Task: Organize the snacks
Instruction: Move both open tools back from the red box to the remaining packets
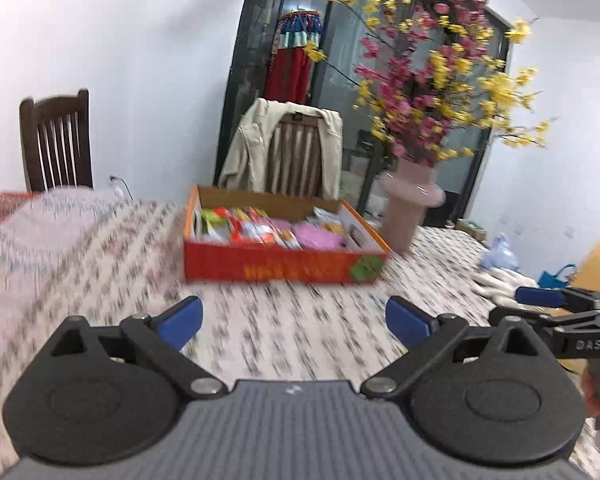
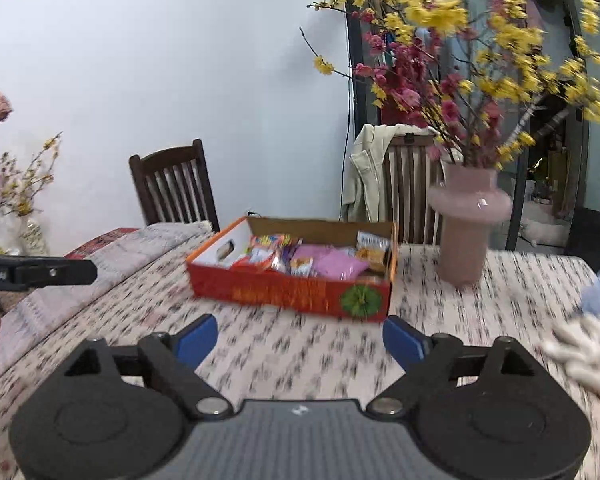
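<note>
Snack packets (image 2: 300, 258) fill an open red cardboard box (image 2: 292, 292) on the patterned tablecloth (image 2: 292, 356), a pink vase (image 2: 470, 224) of blossom branches just beside it. Both the left gripper (image 1: 294, 320) and right gripper (image 2: 300, 340) hover near, jaws spread and empty. Blur hides the packet labels.

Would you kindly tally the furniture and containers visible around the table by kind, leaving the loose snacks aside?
Chairs: 2, a bare one and one with a jacket over it
Snack boxes: 1
Pink vases: 1
Total: 4
The left gripper and right gripper are both open.
</note>
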Demonstrator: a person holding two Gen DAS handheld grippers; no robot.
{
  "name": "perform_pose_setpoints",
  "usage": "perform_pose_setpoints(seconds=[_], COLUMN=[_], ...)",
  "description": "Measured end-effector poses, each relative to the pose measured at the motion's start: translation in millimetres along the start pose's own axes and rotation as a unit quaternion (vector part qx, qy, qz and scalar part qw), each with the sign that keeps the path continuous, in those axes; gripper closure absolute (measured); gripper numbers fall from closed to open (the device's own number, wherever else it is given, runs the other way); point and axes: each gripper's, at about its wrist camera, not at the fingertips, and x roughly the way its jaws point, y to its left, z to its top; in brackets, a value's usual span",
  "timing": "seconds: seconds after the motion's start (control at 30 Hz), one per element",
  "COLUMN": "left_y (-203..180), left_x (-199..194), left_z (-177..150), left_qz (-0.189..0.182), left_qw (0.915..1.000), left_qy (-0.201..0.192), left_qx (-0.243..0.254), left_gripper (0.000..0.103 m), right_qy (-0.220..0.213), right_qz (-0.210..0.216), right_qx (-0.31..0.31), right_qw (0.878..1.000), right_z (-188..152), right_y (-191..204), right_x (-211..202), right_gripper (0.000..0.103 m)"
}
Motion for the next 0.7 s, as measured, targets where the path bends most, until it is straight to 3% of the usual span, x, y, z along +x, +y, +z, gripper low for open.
perform_pose_setpoints(seconds=[0.2, 0.33, 0.4, 0.47, 0.6, 0.7], left_y=[-30, -56, -73, -89, -114, -120], left_x=[-47, -46, -39, -27, 6, 38], left_z=[-76, -118, -134, -141, -137, -129], left_qz=[-0.041, -0.059, -0.059, -0.062, -0.085, -0.078], left_qw=[0.999, 0.9968, 0.9936, 0.9873, 0.9661, 0.9498], left_qy=[0.012, 0.017, 0.02, 0.028, 0.054, 0.059], left_qx=[0.013, 0.052, 0.094, 0.143, 0.238, 0.297], left_gripper=[0.0, 0.0, 0.0, 0.0, 0.0, 0.0], right_qy=[0.004, 0.023, 0.035, 0.043, 0.047, 0.042], right_qz=[0.006, 0.022, 0.022, 0.027, 0.029, 0.028], right_qx=[0.021, 0.027, 0.012, -0.001, -0.002, 0.014], right_qw=[1.0, 0.999, 0.999, 0.999, 0.998, 0.999], right_z=[-65, -100, -114, -124, -137, -144], right_y=[5, 5, 8, 8, 0, -8], right_x=[-55, -75, -84, -92, -108, -120], right_gripper=[0.012, 0.012, 0.012, 0.012, 0.012, 0.012])
